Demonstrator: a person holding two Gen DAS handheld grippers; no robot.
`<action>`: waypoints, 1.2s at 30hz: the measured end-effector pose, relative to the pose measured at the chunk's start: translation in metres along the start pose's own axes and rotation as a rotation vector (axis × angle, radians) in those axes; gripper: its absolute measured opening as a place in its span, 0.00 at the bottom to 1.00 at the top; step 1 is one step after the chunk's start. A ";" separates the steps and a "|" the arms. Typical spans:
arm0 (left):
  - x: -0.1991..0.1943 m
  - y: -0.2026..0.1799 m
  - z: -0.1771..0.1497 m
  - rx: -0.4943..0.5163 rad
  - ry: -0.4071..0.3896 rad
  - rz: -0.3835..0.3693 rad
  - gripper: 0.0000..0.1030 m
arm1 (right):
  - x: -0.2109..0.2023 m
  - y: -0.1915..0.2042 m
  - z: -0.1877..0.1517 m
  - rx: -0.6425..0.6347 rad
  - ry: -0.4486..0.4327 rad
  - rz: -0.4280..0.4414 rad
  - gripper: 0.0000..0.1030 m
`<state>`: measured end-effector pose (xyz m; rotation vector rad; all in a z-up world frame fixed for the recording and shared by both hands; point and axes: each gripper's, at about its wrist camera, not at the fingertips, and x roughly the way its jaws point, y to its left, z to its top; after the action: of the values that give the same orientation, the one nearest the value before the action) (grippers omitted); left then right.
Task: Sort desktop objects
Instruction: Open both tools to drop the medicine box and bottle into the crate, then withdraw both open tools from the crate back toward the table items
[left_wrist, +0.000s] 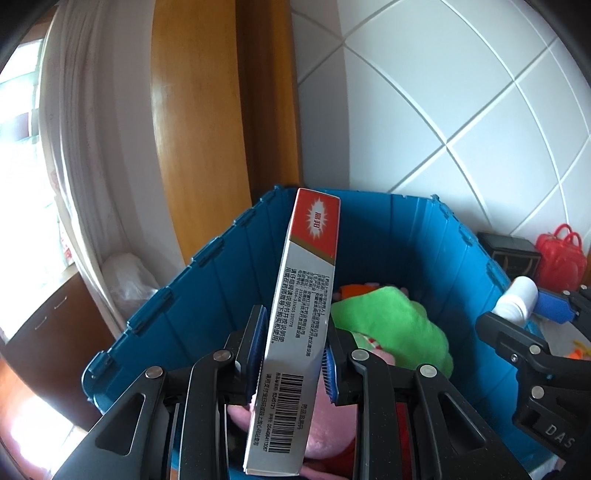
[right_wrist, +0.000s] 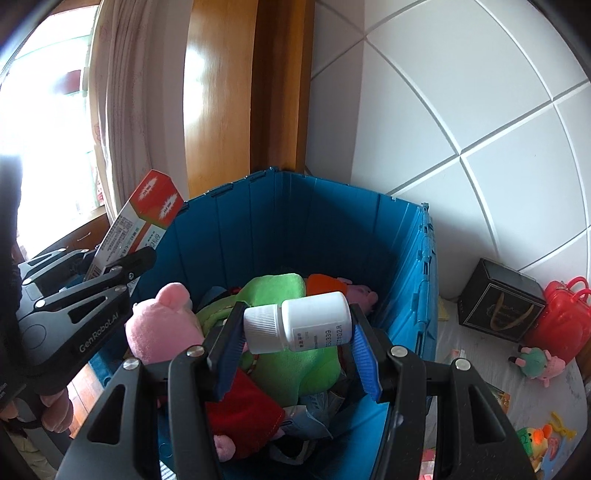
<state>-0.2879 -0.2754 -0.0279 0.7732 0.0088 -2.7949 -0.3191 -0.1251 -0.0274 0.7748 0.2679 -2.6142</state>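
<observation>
My left gripper (left_wrist: 291, 347) is shut on a tall white medicine box (left_wrist: 299, 332) with a red top and holds it upright over the blue plastic crate (left_wrist: 207, 288). My right gripper (right_wrist: 295, 347) is shut on a white pill bottle (right_wrist: 299, 321) that lies sideways, cap to the left, above the same crate (right_wrist: 332, 229). The crate holds a green plush (right_wrist: 284, 291), a pink pig plush (right_wrist: 162, 325) and red cloth (right_wrist: 243, 413). The right gripper with the bottle (left_wrist: 517, 299) shows at the right of the left wrist view. The left gripper with the box (right_wrist: 144, 218) shows at the left of the right wrist view.
The crate stands in a corner against a white tiled wall (right_wrist: 461, 110) and a wooden door frame (right_wrist: 229, 92). Right of it on the table are a black box (right_wrist: 498, 299), a red toy case (right_wrist: 557, 317), a small plush (right_wrist: 539, 365) and other small toys (right_wrist: 535, 439).
</observation>
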 end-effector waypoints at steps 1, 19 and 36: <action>0.001 0.000 -0.001 0.000 0.004 -0.005 0.30 | 0.004 0.000 0.000 -0.002 0.005 -0.005 0.53; -0.023 0.005 -0.014 -0.022 -0.016 0.023 0.74 | -0.020 -0.007 -0.014 0.010 -0.015 -0.068 1.00; -0.116 -0.099 -0.027 0.052 -0.132 -0.190 0.78 | -0.140 -0.098 -0.084 0.168 -0.107 -0.247 1.00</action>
<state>-0.2007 -0.1507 0.0018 0.6283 -0.0139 -3.0323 -0.2132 0.0322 -0.0121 0.6908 0.1204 -2.9312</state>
